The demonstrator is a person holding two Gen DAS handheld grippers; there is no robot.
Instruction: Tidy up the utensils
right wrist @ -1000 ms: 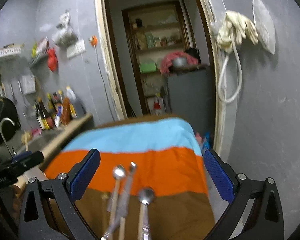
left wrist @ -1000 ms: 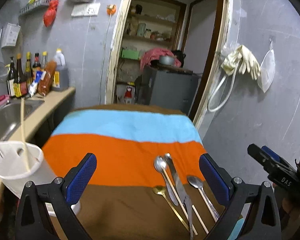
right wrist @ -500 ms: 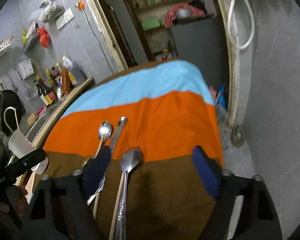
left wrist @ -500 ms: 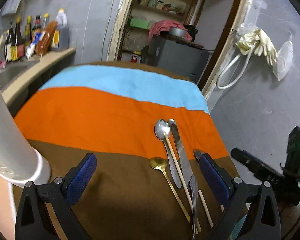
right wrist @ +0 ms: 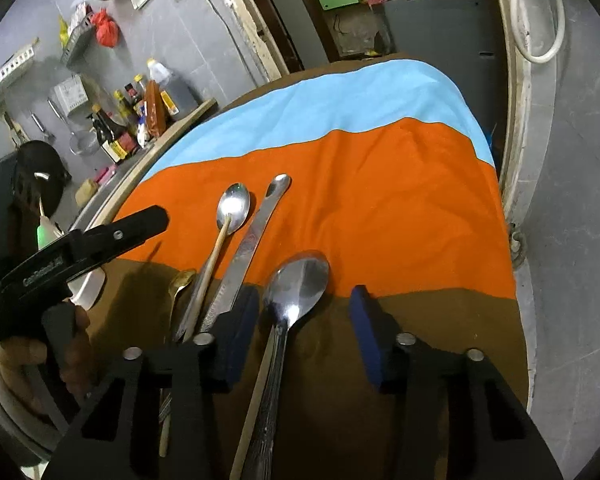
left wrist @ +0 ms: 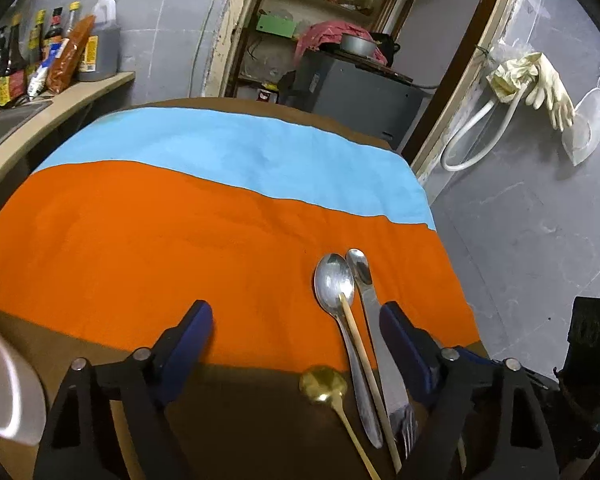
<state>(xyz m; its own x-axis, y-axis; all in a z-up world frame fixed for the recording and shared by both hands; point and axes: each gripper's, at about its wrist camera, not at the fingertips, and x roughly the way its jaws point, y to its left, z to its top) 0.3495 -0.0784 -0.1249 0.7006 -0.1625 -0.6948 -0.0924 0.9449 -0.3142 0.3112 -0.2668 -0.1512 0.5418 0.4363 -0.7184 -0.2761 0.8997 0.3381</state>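
Note:
Several utensils lie side by side on a striped cloth point(left wrist: 180, 220): a steel spoon point(left wrist: 334, 280) with a chopstick point(left wrist: 364, 360) across it, a table knife point(left wrist: 362, 276), a small gold spoon point(left wrist: 324, 384) and a fork point(left wrist: 406, 428). In the right wrist view a large steel spoon point(right wrist: 298, 284) lies between my right gripper's point(right wrist: 302, 332) open blue pads. My left gripper point(left wrist: 296, 344) is open above the gold spoon and holds nothing. It also shows in the right wrist view point(right wrist: 100, 236). A white utensil holder point(left wrist: 4, 392) stands at the left edge.
A counter with a sink point(left wrist: 4, 128) and several sauce bottles point(left wrist: 52, 52) runs along the left. A doorway with shelves and a grey cabinet point(left wrist: 356, 88) is beyond the table. Rubber gloves and a hose point(left wrist: 528, 80) hang on the right wall.
Both grippers have tilted down and moved closer to the utensils. The right gripper's pads now straddle the large spoon. The white holder has slid to the left edge of the left wrist view.

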